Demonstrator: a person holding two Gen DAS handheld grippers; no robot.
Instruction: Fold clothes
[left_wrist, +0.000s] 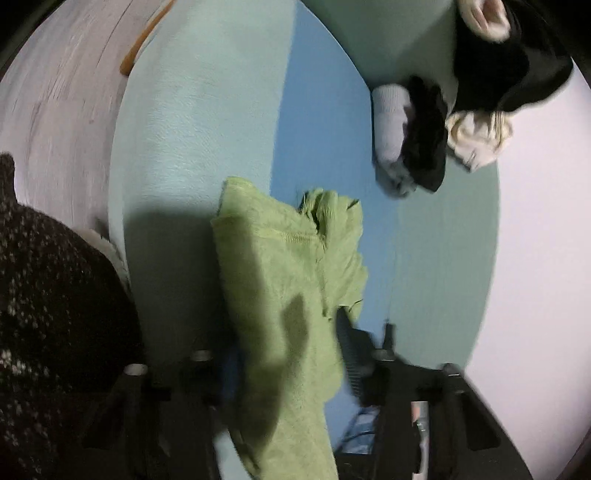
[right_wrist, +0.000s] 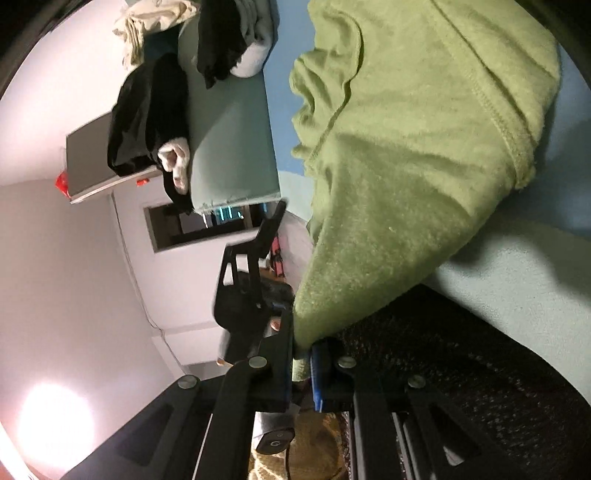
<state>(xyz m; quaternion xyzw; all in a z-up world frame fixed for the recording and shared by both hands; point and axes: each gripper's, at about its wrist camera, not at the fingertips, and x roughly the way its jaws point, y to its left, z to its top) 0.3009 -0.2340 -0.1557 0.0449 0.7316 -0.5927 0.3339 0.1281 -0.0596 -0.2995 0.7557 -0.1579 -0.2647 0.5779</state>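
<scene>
A green fleece garment (left_wrist: 284, 280) hangs over the blue and pale green bed surface (left_wrist: 207, 122). My left gripper (left_wrist: 291, 369) has the garment between its fingers; the jaws stand fairly wide, so the grip is unclear. In the right wrist view the same green garment (right_wrist: 417, 147) fills the upper right, and my right gripper (right_wrist: 303, 354) is shut on its lower corner. The other gripper (right_wrist: 251, 273) shows to the left of it in that view.
A pile of black, white and cream clothes (left_wrist: 443, 122) lies at the far right of the bed, also seen in the right wrist view (right_wrist: 166, 92). A dark speckled sleeve (left_wrist: 48, 302) is at the left. A wooden floor (left_wrist: 55, 92) lies beyond the bed edge.
</scene>
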